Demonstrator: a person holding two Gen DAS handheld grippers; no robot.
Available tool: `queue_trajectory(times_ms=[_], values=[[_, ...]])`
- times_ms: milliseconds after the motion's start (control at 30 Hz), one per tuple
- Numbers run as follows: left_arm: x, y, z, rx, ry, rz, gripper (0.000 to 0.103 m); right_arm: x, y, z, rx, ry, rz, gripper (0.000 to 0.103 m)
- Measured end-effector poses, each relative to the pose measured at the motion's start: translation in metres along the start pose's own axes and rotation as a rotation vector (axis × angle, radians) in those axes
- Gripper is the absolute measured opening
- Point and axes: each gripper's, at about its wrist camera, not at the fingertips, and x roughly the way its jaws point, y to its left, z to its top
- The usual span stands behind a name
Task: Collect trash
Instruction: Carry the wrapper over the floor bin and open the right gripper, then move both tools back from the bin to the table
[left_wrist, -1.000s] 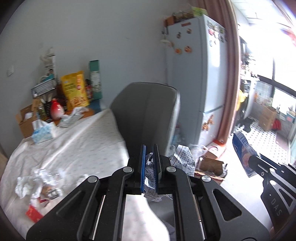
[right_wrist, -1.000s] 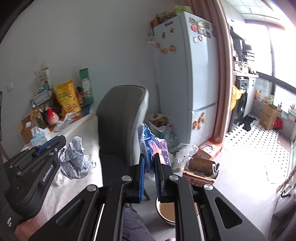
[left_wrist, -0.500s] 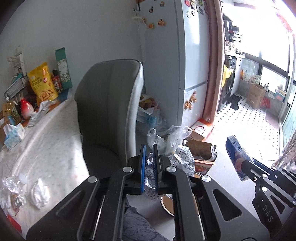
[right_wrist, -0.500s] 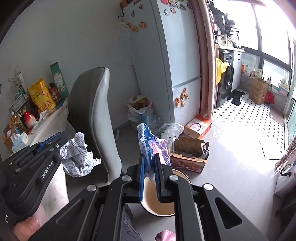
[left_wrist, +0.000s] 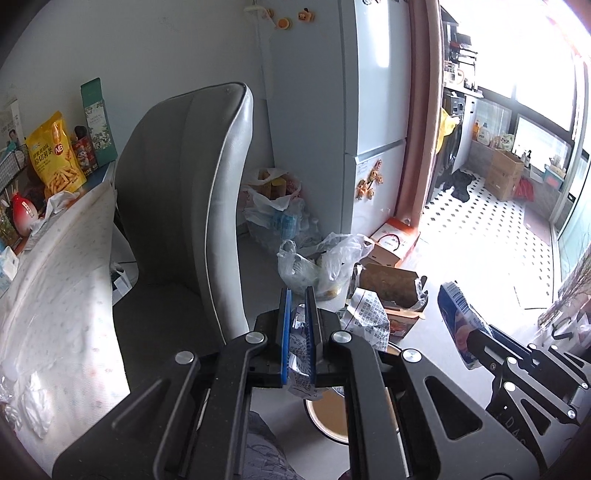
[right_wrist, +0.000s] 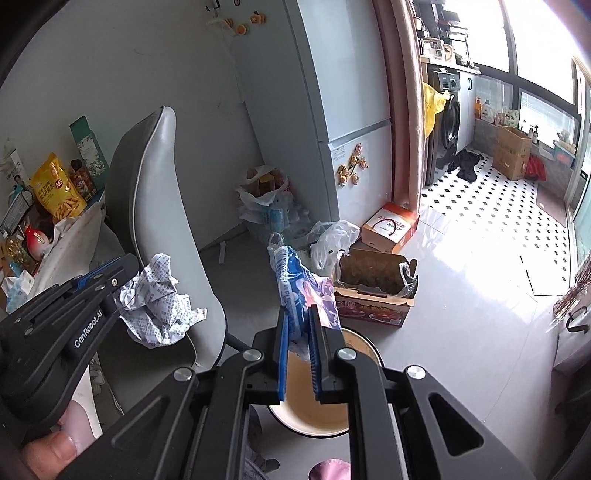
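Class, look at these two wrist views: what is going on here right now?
A person is collecting trash with a gripper in each hand. The left gripper has its jaws shut on a crumpled printed wrapper. The right gripper has its jaws shut on a blue snack bag. Both are held beside the grey chair, above a round bin standing on the floor, its opening just under the right gripper. Nothing has been dropped in yet.
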Motion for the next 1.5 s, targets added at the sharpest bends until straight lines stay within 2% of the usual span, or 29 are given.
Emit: queue_trajectory(times_ms=[167, 233, 300, 600, 867, 1067, 1267, 1367, 1433, 1500], values=[[0.010, 0.002, -0.001, -0.005, 0.015, 0.006, 0.008, 0.018, -0.003, 0.002, 0.010, 0.023, 0.000, 0.011], [0.013, 0.000, -0.002, -0.006, 0.019, 0.008, 0.008, 0.020, -0.004, 0.002, 0.012, 0.023, -0.004, 0.015], [0.015, -0.002, -0.003, -0.005, 0.026, 0.007, 0.008, 0.021, -0.007, 0.002, 0.027, 0.013, 0.005, 0.046], [0.026, -0.019, -0.009, 0.024, 0.065, -0.029, 0.008, 0.015, -0.036, -0.009, 0.083, 0.024, -0.073, 0.050], [0.033, -0.057, -0.019, 0.064, 0.111, -0.134, 0.008, -0.001, -0.082, -0.029, 0.144, 0.040, -0.176, 0.050], [0.039, -0.072, -0.022, 0.067, 0.136, -0.168, 0.009, -0.014, -0.100, -0.030, 0.169, 0.015, -0.207, 0.050], [0.049, -0.073, -0.023, 0.025, 0.178, -0.213, 0.019, -0.022, -0.105, -0.031, 0.182, -0.001, -0.211, 0.050], [0.047, -0.068, -0.022, 0.014, 0.171, -0.217, 0.034, -0.023, -0.103, -0.032, 0.182, -0.004, -0.207, 0.050], [0.044, -0.063, -0.021, 0.010, 0.163, -0.206, 0.037, -0.022, -0.100, -0.034, 0.181, 0.000, -0.201, 0.050], [0.039, -0.057, -0.018, 0.008, 0.150, -0.187, 0.049, -0.022, -0.096, -0.034, 0.173, 0.004, -0.193, 0.050]])
